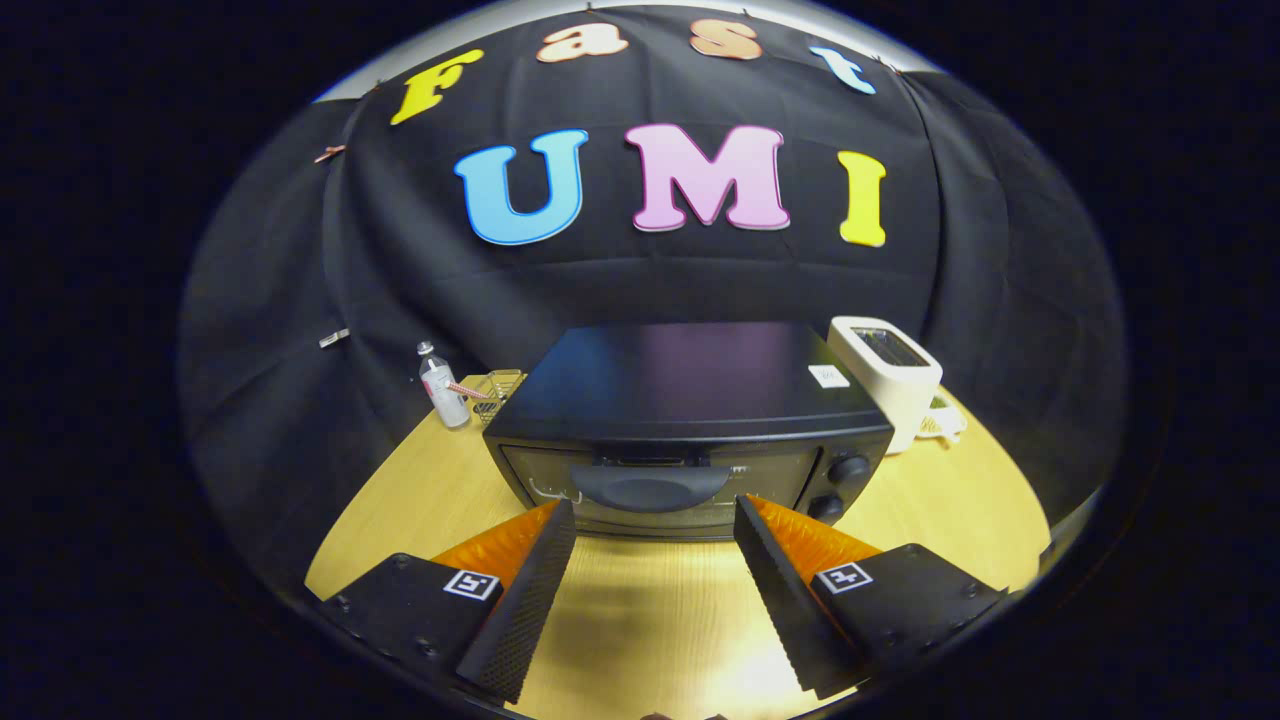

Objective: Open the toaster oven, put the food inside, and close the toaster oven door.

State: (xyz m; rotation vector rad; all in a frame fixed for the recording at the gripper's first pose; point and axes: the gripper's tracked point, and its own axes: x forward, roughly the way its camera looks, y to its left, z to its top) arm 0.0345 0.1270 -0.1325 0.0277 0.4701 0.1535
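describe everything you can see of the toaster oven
The toaster oven is a black box with a flat, slightly glossy top that carries a small white sticker. Its dark glass door is shut, with a wide curved handle across the upper part and two round knobs stacked beside the door. It stands upright on the wooden table, just ahead of the open tool, whose fingers touch nothing. A white toaster stands close beside it.

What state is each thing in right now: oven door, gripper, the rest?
toaster oven: door shut, handle untouched.
hand-held gripper: fingers open, empty, tips just short of the door on either side of the handle.
bottle: capped, leaning, beside the oven.
toaster: upright behind the oven, slot on top.
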